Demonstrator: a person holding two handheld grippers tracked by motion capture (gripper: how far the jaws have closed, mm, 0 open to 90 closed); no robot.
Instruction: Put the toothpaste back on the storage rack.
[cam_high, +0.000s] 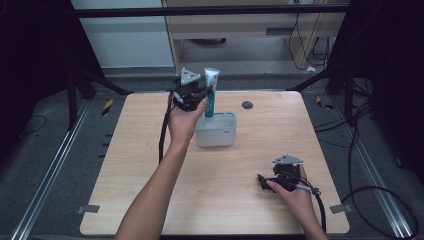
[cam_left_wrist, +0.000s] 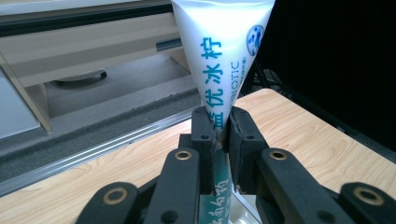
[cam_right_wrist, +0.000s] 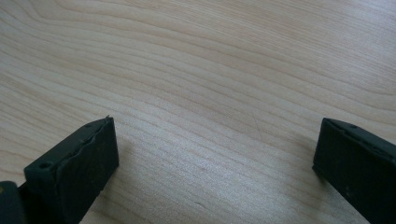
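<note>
Presently, the left gripper (cam_left_wrist: 222, 123) is clamping a tube (cam_left_wrist: 223, 51) between its jaws, which are standing nearly together with only the flattened body of the tube parting them. In the left gripper view the pads are pressing on the tube's narrower lower part, and the wide crimped end is fanning out above them. The tube's long axis is running close to upright, crimped end up, cap end down.

In the high view the left gripper (cam_high: 192, 95) is sitting at the far middle of the table (cam_high: 150, 200), with the tube (cam_high: 210, 92) just to its right. The tube's lower end is dipping into a grey holder (cam_high: 216, 132) that is standing directly beneath and slightly nearer than the gripper. Whether the cap is resting on the holder's floor cannot be told.

The governing relation is vertical: holder below, tube above and already aligned with its opening. In my judgement the work is seating the tube in the holder, and what remains is a straight descent and a release.

The right gripper (cam_high: 267, 182) is lying idle at the near right, well apart from the holder. Its jaws are standing wide apart over bare table (cam_right_wrist: 210, 70), holding nothing. The left hand is plainly the nearer one.
</note>
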